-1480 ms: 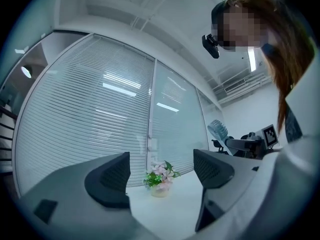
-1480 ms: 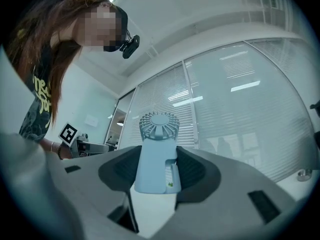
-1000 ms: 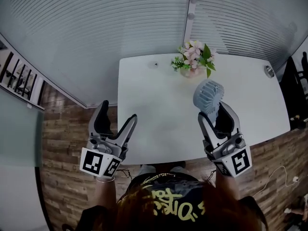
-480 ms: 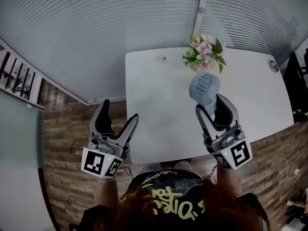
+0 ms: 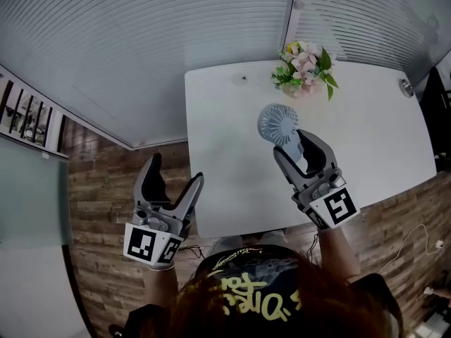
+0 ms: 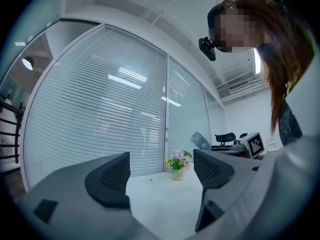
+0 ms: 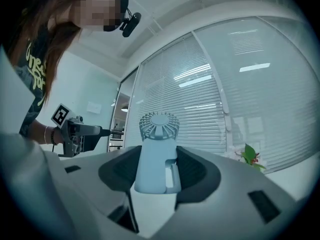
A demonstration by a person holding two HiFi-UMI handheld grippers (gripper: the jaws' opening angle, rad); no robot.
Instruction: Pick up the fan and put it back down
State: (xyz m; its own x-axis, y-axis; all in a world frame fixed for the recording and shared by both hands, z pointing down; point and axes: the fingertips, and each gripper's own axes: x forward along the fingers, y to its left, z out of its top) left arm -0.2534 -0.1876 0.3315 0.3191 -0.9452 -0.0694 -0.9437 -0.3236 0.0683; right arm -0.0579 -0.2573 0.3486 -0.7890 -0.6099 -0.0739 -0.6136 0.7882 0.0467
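Note:
My right gripper (image 5: 296, 150) is shut on the handle of the pale blue hand fan (image 5: 277, 123), over the middle of the white table (image 5: 232, 160). In the right gripper view the fan (image 7: 159, 126) stands upright between the pads of that gripper (image 7: 156, 173), its round grille above them. Whether its base touches the table I cannot tell. My left gripper (image 5: 176, 171) is open with nothing between its fingers, off the table's front left edge over the wooden floor. The left gripper view has the same open jaws of my left gripper (image 6: 160, 176) facing the table, with the fan (image 6: 200, 140) small at the right.
A pot of pink flowers (image 5: 304, 69) stands at the table's far edge, behind the fan. A small round object (image 5: 405, 85) lies at the far right corner. Glass walls with blinds (image 5: 176, 41) close off the far side.
My right gripper has carried the fan to the left, from right of the flowers to left of them. My left gripper has drifted slightly nearer to me and stayed open.

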